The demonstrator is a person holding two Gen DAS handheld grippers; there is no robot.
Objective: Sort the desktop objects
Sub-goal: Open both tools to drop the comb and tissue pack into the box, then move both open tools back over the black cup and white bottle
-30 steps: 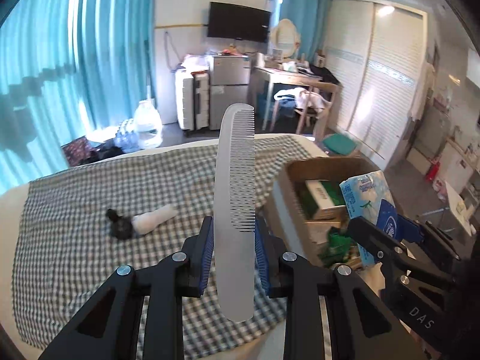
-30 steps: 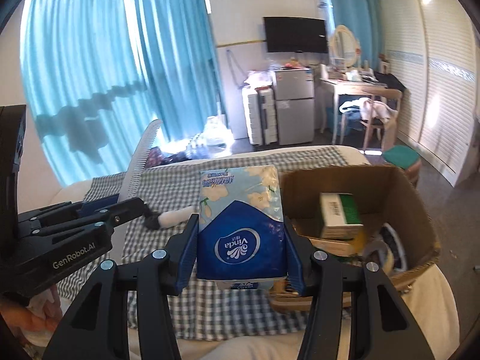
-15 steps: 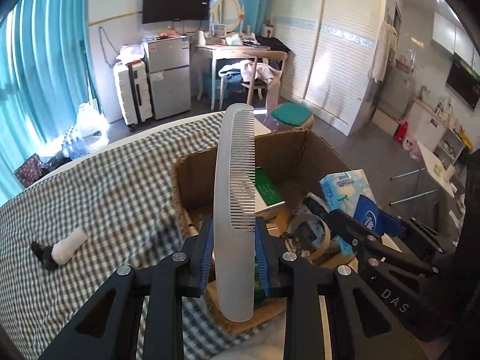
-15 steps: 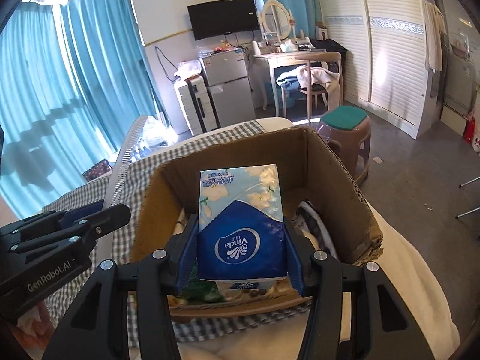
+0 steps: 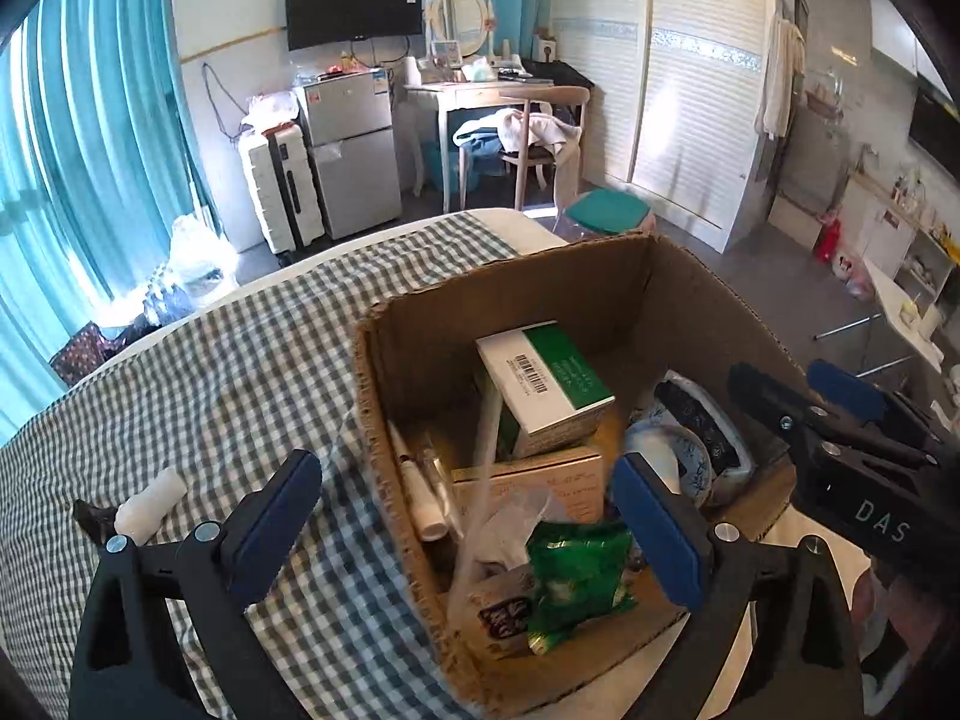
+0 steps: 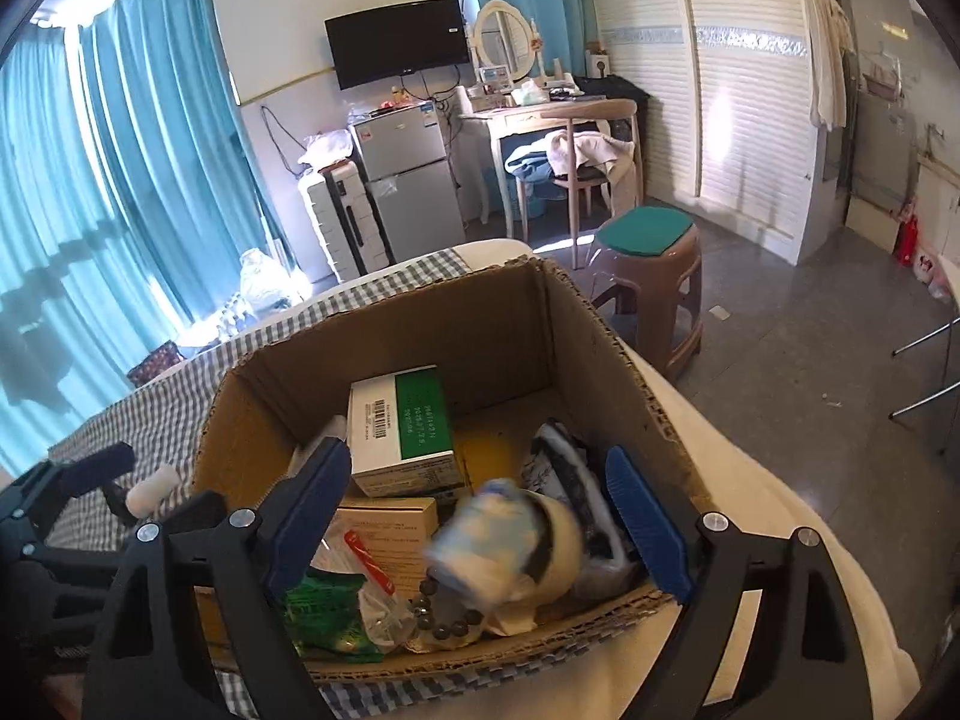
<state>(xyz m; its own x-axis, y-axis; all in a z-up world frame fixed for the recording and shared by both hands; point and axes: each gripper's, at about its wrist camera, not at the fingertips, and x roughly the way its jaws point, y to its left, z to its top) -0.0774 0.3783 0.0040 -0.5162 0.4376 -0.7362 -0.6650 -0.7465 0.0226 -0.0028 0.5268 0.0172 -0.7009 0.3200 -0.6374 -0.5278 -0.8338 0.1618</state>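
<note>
Tissue pack [image 6: 486, 546], blurred, shows inside your cardboard box [image 6: 420, 324] only from the right wrist. Left gripper [image 5: 468, 516] and right gripper [image 6: 480, 516] jaws are opening, nothing pressed. Checkered cloth [image 5: 198, 372] at 9 o'clock; fridge [image 5: 351, 150] at 12.

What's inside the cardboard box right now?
The cardboard box holds a green-and-white carton, a tan carton, a green packet, dark beads and a blurred tissue pack. Anything beneath them is covered.
</note>
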